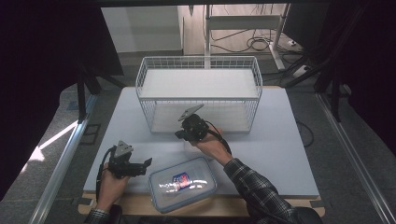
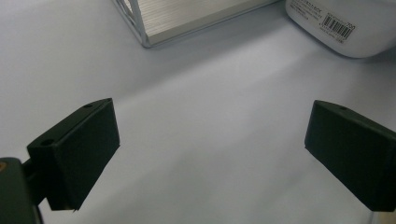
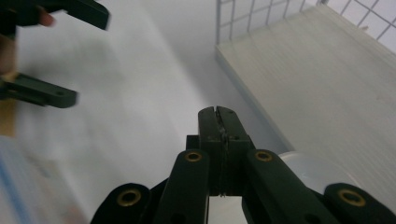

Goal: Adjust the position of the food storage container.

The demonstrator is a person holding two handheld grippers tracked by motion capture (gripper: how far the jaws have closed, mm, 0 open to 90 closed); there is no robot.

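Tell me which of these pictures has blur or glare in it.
High view: sharp, but glare washes over the lid of the plastic container and the corners are dark. Right gripper view: the table and the left hand-held gripper are smeared by motion. Left gripper view: evenly lit, its own pads slightly soft.

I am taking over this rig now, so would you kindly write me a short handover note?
Left gripper: open, empty, low over the table beside the lidded plastic container.
Right gripper: shut, empty, in front of the white wire basket.
Container: at the table's near edge, lid on, held by neither gripper.
Done: nothing sits in the basket.
Left: probably gripping the container and moving it to the basket.
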